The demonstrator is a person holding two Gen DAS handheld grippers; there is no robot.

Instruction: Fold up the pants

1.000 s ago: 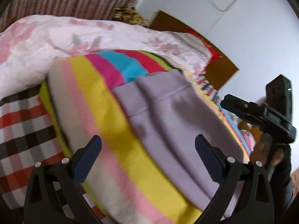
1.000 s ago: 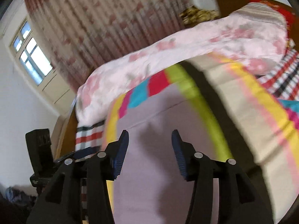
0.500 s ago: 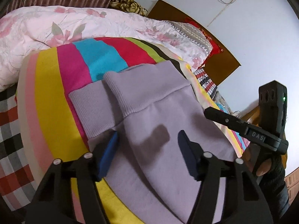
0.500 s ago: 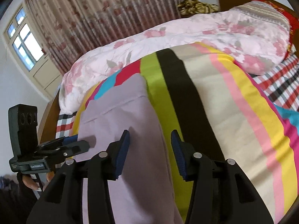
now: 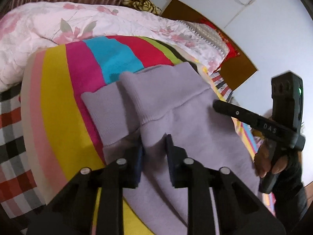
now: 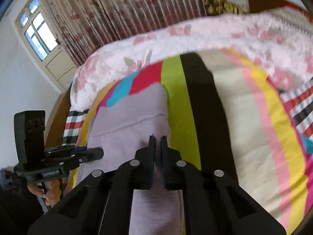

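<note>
Both jaws pinching pants (image 5: 176, 107) near the cuffs on the bed (image 5: 58, 98); best lifted level, together, edges matched.

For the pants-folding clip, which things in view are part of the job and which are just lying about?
Part of the job:
- pants, lilac, lying on the striped blanket
- left gripper, closed on a fold of the pants
- right gripper, shut on the pants

Just lying about:
- floral quilt
- plaid sheet
- curtain
- window
</note>
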